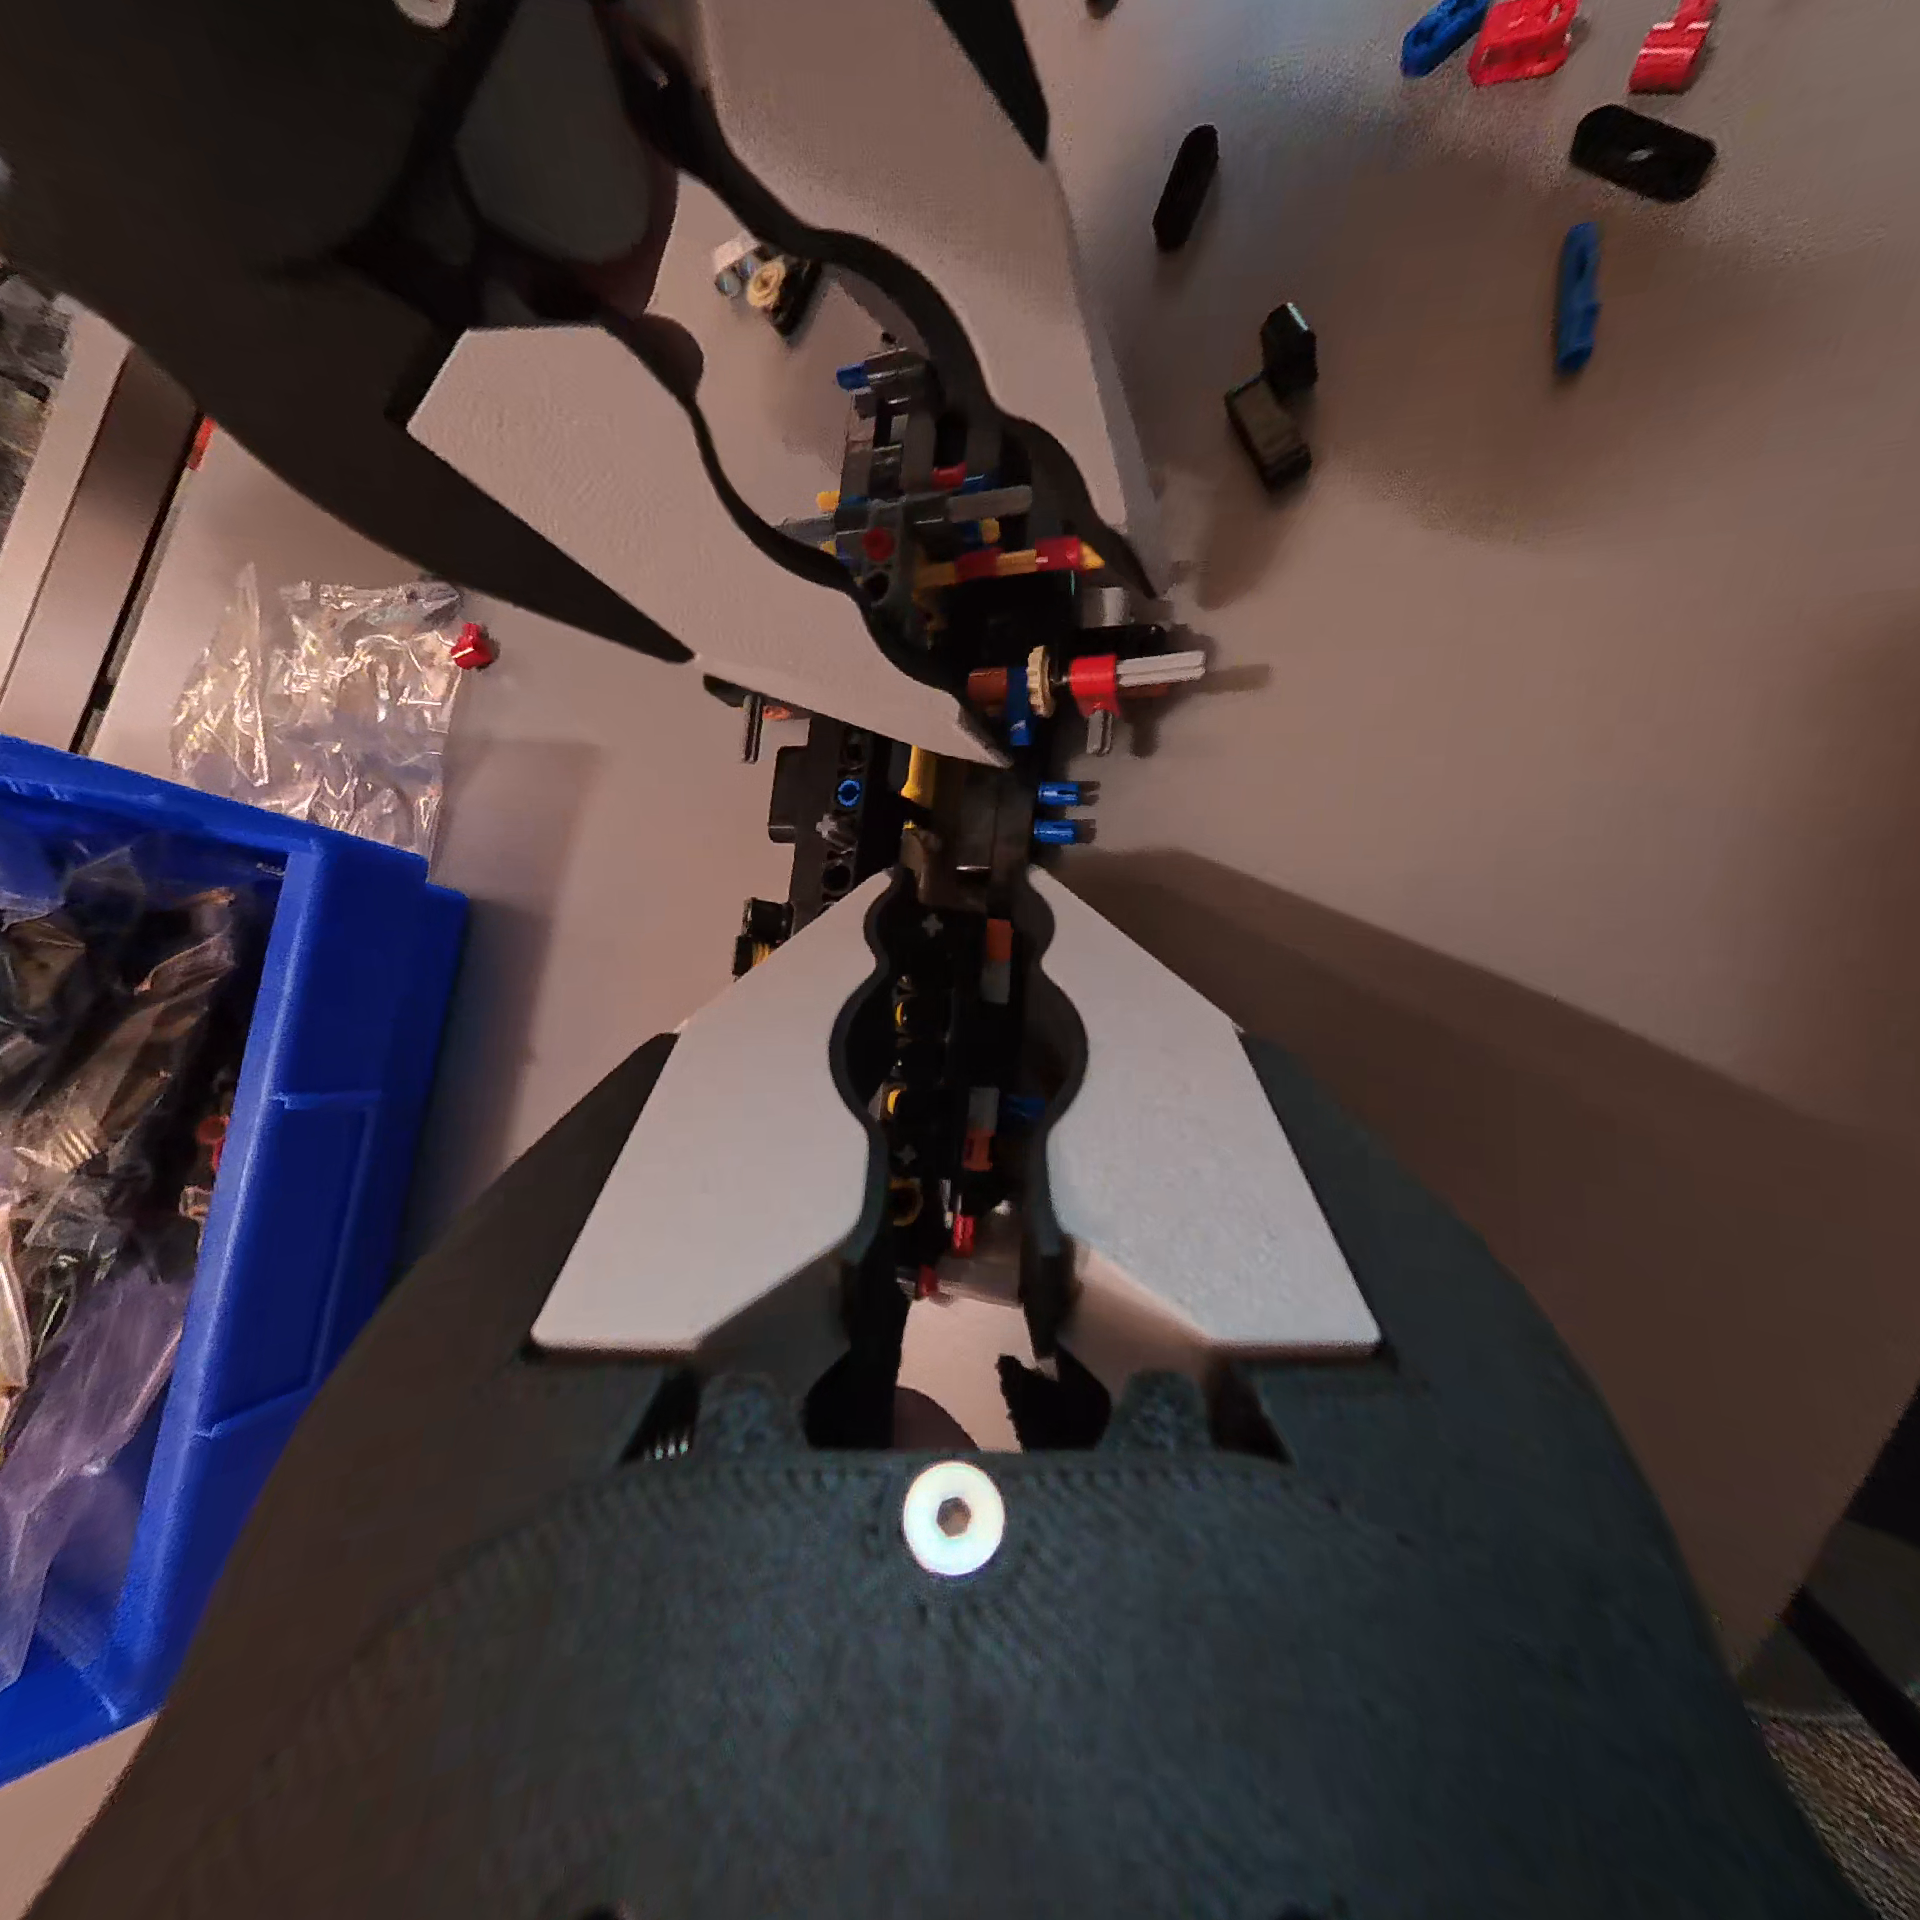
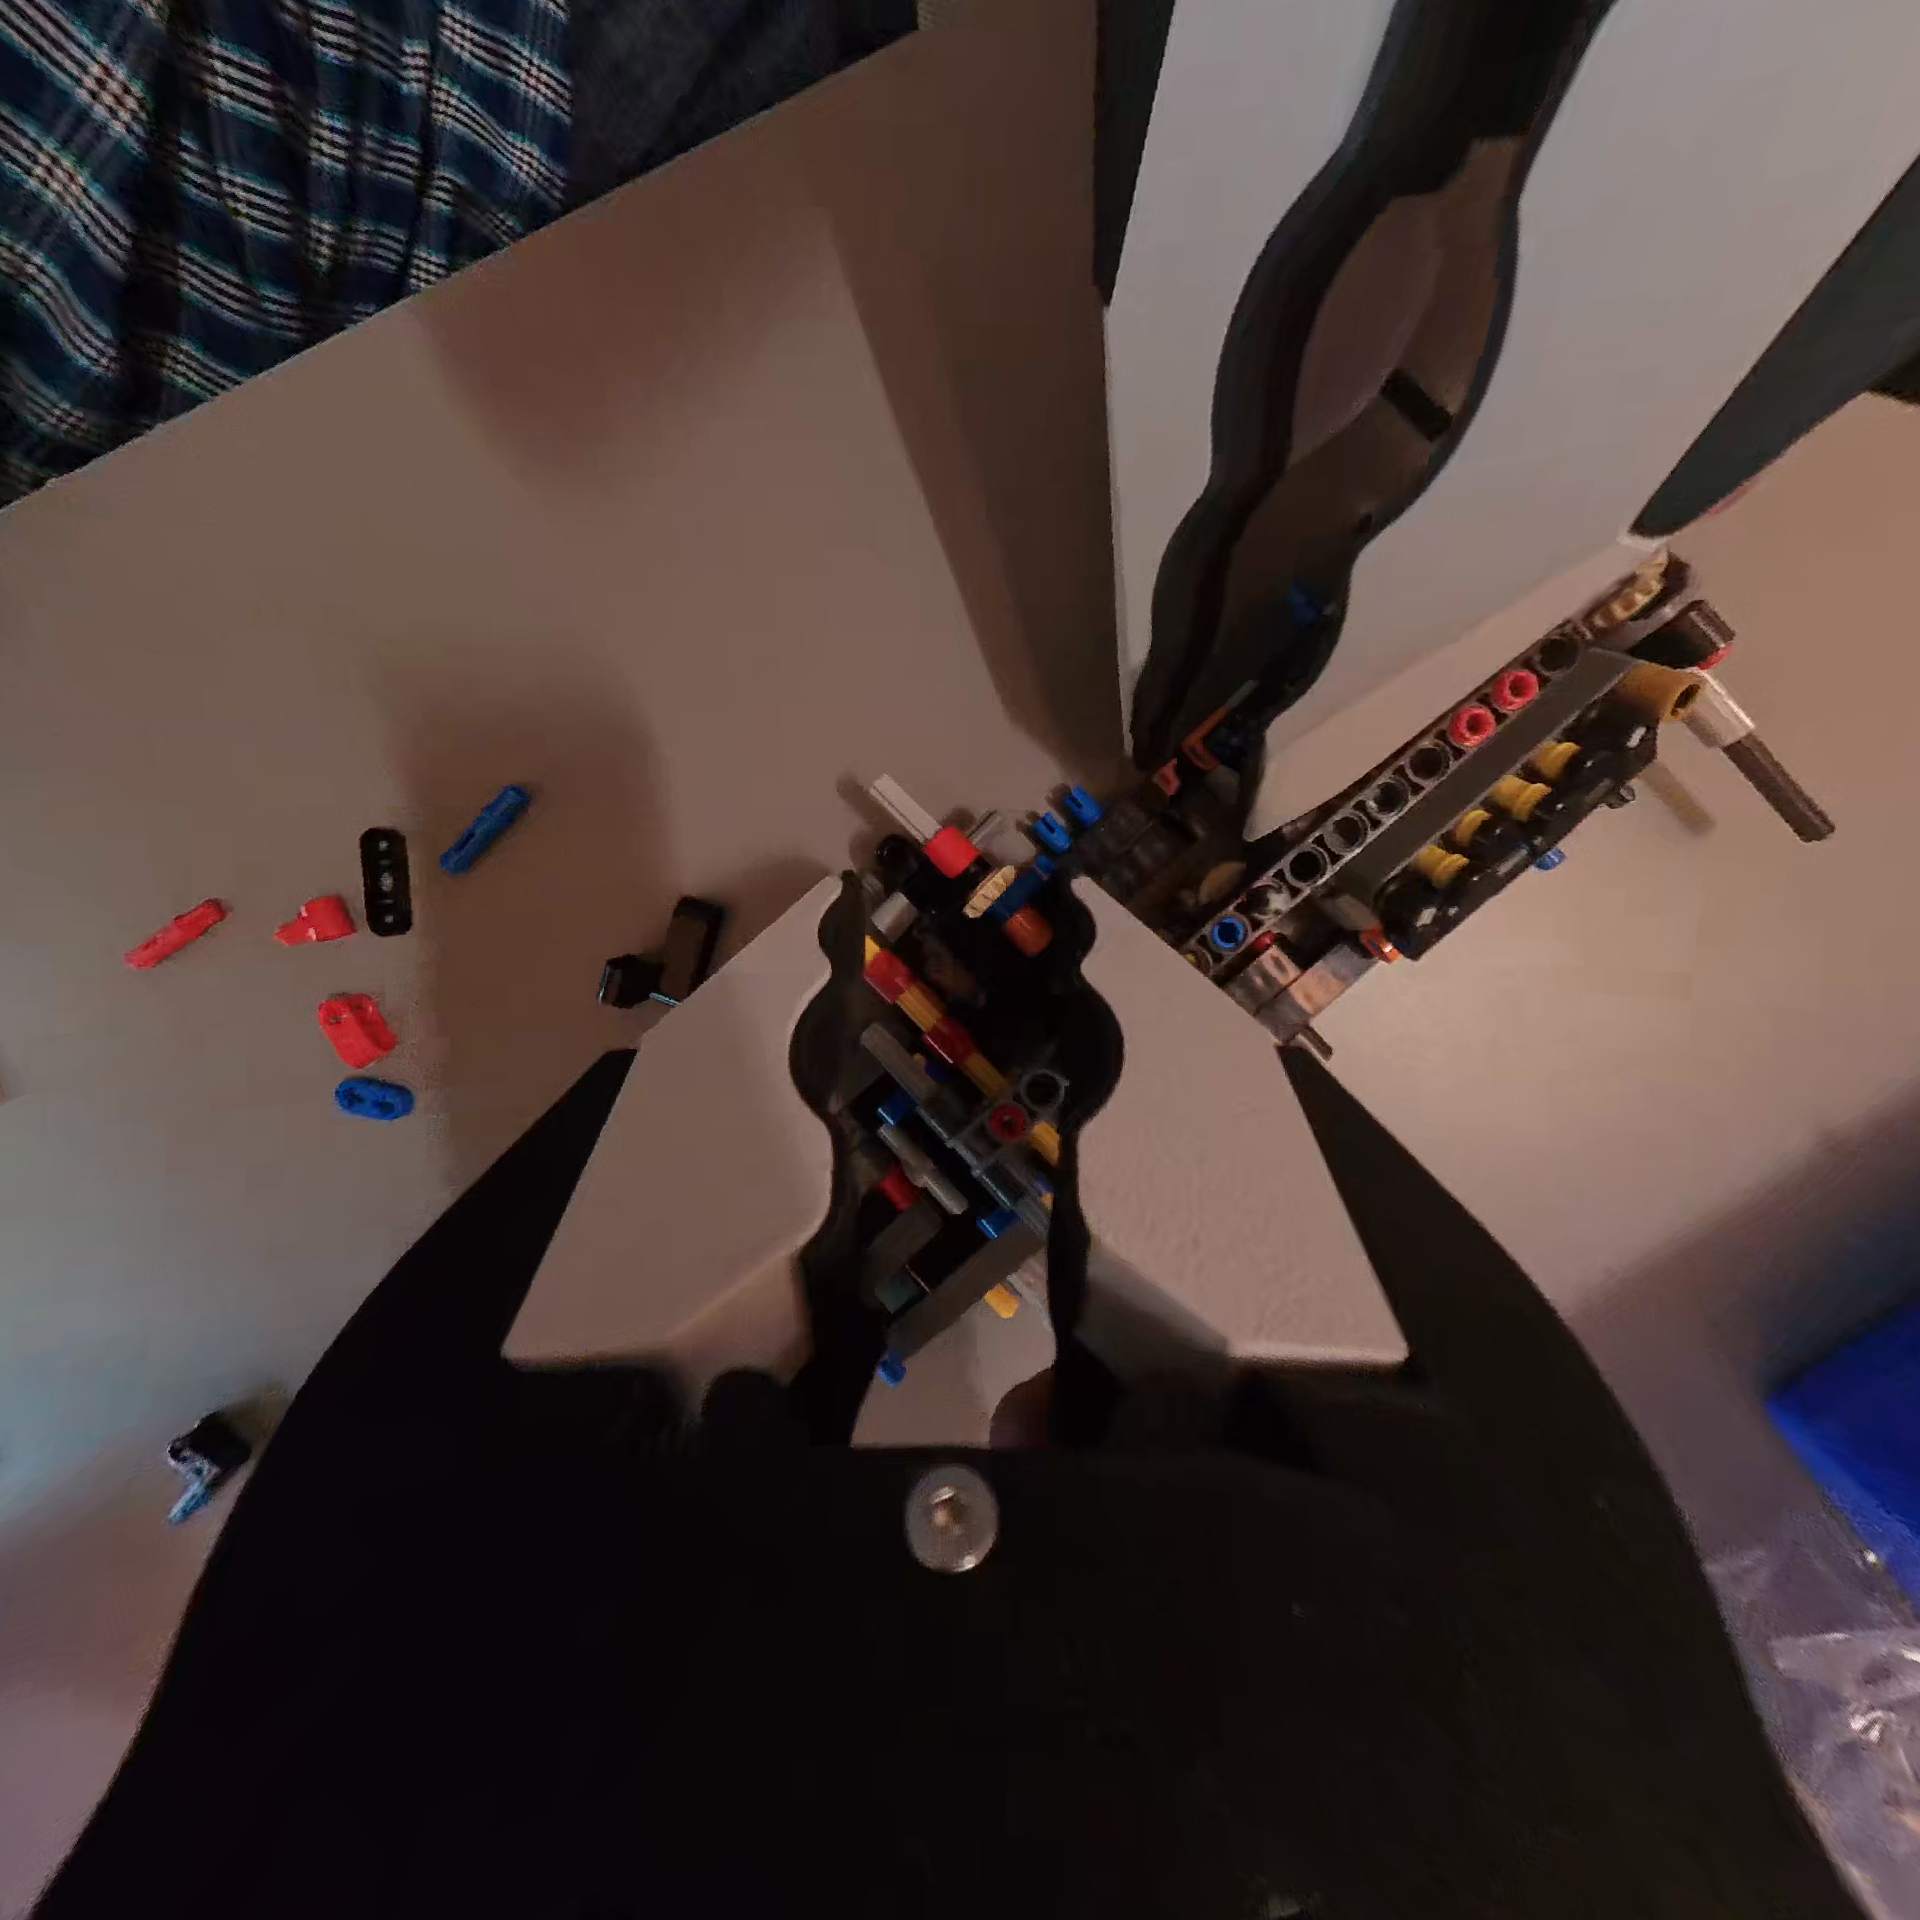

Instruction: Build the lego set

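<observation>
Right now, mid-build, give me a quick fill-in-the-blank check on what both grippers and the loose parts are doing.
1. Both the left gripper and the right gripper are shut on the same ____.
2. The bin holding bagged parts is ____ in colour.
3. The loose pieces on the table are red, black and ____.

Missing words: Lego assembly; blue; blue

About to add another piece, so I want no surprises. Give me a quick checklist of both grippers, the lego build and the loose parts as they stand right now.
1. Left gripper closed on the lego build: ok, the build sits between its fingers.
2. Right gripper closed on the build's other section: ok.
3. Build lifted or resting on the table: cannot tell.
4. A gripper free to fetch a part: not ok, both are occupied.
5. Loose parts within view: ok, red pieces, blue pieces and black pieces lie apart on the table.
6. Blue bin clear of the build: ok, it stands off to the side.
</observation>
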The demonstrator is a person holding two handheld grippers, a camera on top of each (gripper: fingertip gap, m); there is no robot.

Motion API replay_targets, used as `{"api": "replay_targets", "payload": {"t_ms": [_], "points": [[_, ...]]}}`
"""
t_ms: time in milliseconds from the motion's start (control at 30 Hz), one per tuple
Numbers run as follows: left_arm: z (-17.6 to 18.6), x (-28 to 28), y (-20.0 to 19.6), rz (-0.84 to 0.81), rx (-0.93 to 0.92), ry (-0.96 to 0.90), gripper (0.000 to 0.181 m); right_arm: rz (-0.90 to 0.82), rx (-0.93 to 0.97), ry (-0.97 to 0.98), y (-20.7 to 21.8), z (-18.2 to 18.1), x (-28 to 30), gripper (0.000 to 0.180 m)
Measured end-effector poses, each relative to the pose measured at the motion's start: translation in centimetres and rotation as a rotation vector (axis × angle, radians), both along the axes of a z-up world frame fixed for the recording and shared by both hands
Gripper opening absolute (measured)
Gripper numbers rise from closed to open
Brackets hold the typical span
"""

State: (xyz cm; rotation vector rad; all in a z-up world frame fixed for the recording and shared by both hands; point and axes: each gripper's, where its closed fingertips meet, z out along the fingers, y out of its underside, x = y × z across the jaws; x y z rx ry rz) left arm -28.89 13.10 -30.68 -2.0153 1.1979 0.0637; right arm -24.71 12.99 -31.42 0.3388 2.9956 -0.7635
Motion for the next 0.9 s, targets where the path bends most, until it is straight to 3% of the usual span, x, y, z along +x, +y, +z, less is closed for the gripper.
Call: {"api": "replay_targets", "payload": {"t_ms": [333,700,900], "points": [[0.1,-0.2,0.3,-0.018,0.024,-0.022,0.012,-0.002,-0.122,-0.049,0.0,0.6,-0.5,0.019],[0.3,-0.2,0.2,0.003,0.041,-0.007,0.013,-0.032,-0.189,-0.009,0.1,0.7,-0.6,0.018],[2.3,0.4,-0.3,0.077,0.073,-0.067,0.020,-0.061,-0.213,0.005,0.0,0.8,-0.8,0.019]]}}
